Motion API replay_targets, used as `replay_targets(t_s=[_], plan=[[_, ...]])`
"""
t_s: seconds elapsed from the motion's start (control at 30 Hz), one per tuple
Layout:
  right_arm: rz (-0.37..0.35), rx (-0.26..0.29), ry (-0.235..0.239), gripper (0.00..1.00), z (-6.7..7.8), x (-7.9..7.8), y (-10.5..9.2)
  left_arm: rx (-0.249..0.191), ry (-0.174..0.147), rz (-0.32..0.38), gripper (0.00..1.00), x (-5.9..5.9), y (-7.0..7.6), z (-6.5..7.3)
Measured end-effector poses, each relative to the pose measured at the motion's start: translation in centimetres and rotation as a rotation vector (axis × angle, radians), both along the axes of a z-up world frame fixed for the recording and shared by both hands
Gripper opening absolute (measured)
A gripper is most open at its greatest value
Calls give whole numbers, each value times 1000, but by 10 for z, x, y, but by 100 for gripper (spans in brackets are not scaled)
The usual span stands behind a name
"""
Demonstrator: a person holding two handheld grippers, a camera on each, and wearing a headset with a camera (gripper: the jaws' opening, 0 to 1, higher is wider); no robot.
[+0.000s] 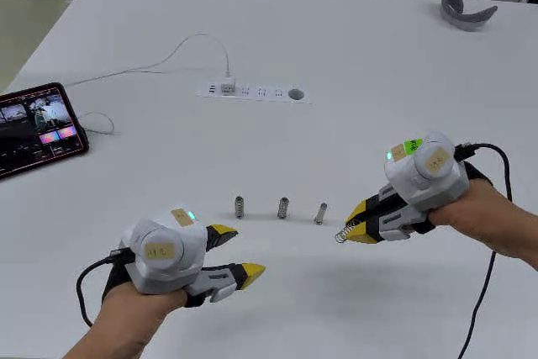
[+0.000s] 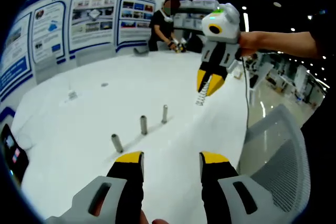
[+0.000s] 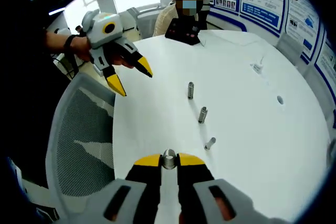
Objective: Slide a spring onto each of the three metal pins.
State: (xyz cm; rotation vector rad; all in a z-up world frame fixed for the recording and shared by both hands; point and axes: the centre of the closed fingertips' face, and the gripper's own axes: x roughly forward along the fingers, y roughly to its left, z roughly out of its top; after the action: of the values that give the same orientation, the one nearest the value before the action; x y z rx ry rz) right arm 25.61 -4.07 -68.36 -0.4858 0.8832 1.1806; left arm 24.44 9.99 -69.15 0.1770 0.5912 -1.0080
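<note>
Desk (image 1: 336,39) surface, white and broad, carries the work, with a mesh chair (image 2: 278,150) at its edge in the left gripper view.

Over the near part of it, the left hand-held gripper (image 1: 244,251) is held low and level with a hand under its body. Its yellow-tipped jaws stand released, spread well apart and pointing towards the row of pins (its own view shows the gap between them clearly). The right hand-held gripper (image 1: 353,226) comes in from the other side, angled down and inward, its jaws clenched on a spring (image 1: 343,234).

Three metal pins (image 1: 283,208) stand in a short row between the two tools, long axes rising from the desk. The two farther from the right tool look ribbed with coils, and the nearest one looks smoother.

The spring sticks out past the jaw tips, its long axis roughly in line with the jaws and pointing down towards the desk, just beside the nearest pin but apart from it. The head view shows its coils from the side, while the right gripper view looks at it end-on as a small ring.
</note>
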Motion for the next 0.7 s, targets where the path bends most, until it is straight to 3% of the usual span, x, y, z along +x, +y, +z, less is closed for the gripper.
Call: replay_targets(t_s=[0.4, 0.7], plan=[[-32, -14, 3, 12, -6, 13, -4, 7, 21, 79, 49, 6, 28, -6], [-41, -26, 0, 12, -8, 27, -3, 10, 39, 119, 56, 6, 41, -9]])
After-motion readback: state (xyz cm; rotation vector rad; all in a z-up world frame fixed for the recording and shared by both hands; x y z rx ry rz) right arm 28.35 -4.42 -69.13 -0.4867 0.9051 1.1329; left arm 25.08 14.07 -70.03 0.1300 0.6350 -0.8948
